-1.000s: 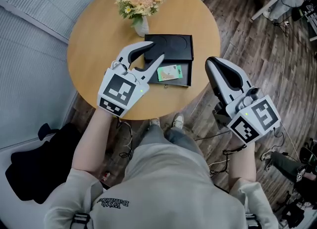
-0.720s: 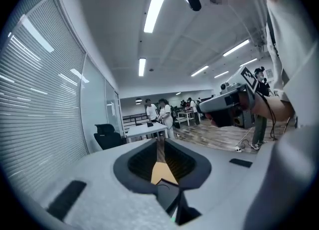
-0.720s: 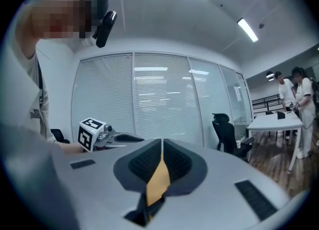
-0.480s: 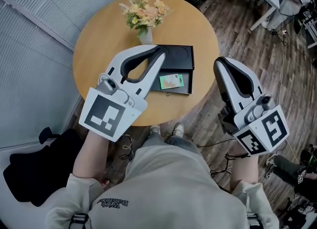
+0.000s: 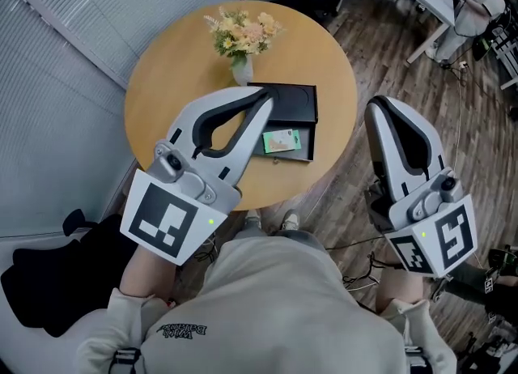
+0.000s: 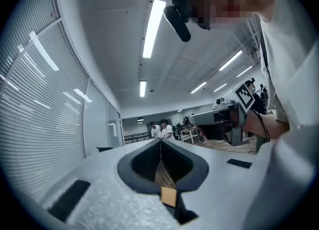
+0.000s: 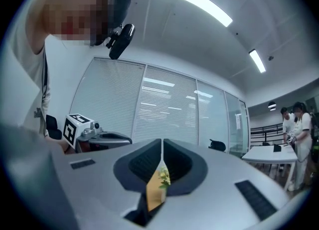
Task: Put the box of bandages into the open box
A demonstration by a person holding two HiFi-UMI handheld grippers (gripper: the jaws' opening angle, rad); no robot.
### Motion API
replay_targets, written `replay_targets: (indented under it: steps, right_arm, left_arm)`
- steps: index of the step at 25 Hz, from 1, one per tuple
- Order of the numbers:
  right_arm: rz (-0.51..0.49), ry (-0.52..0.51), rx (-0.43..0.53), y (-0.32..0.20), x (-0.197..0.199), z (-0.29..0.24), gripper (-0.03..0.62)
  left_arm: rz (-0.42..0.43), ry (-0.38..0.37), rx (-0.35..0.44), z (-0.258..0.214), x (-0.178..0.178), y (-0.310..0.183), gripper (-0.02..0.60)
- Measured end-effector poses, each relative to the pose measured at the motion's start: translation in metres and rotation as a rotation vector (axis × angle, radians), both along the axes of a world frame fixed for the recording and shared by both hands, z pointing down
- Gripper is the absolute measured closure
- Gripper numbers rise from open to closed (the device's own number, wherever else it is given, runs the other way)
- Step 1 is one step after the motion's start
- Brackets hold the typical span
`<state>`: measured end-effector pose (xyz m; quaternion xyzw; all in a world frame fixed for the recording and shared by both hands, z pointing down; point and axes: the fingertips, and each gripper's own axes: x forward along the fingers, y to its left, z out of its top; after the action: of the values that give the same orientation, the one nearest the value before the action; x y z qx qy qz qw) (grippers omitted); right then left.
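Both have lifted: the left hand-held gripper (image 5: 265,102), jaws just closing empty, and the right hand-held gripper (image 5: 380,106), shut. The left one hides the flat black open box (image 5: 291,97) along its left edge.

The room is bright and evenly lit. Long ceiling strips (image 6: 153,27) burn white overhead, blown out to plain glare in both gripper views, and the blinds (image 6: 35,104) catch pale streaks of their reflection. In the head view the round surface (image 5: 162,81) looks warm and sharp, with only faint, soft-edged shadows. Both gripper views bulge hard toward a dark circular rim, so straight lines curve near the edges. The grey body of the left gripper (image 6: 160,142) sits so close to its lens that it turns soft and grainy, while the far end of the room stays small and hazy.
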<state>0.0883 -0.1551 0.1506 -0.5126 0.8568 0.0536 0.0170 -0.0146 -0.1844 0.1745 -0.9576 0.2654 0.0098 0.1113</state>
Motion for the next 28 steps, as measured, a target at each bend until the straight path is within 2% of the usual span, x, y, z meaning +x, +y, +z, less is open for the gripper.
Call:
replay_targets:
  steps: [5,11,17,22,28]
  right_arm:
    - [-0.007,0.001,0.038,0.018,-0.005,-0.015,0.559]
    - [-0.016,0.028,0.045,0.026,-0.011,-0.011,0.559]
    - [-0.014,0.063,0.004,0.020,-0.015,0.016,0.559]
    - [0.006,0.080,-0.072,0.008,-0.008,0.048,0.559]
    - [0.019,0.069,-0.124,0.005,0.002,0.068,0.559]
  left_arm:
    - [-0.010,0.034,0.007,-0.013,-0.008,0.018,0.558]
    - [-0.042,0.061,-0.039,-0.001,-0.021,0.022,0.558]
    - [-0.037,0.050,-0.111,0.030,-0.020,0.020,0.560]
    - [-0.040,0.041,-0.154,0.050,-0.019,0.019,0.560]
    - [-0.022,0.021,-0.174,0.065,-0.013,0.018,0.560]
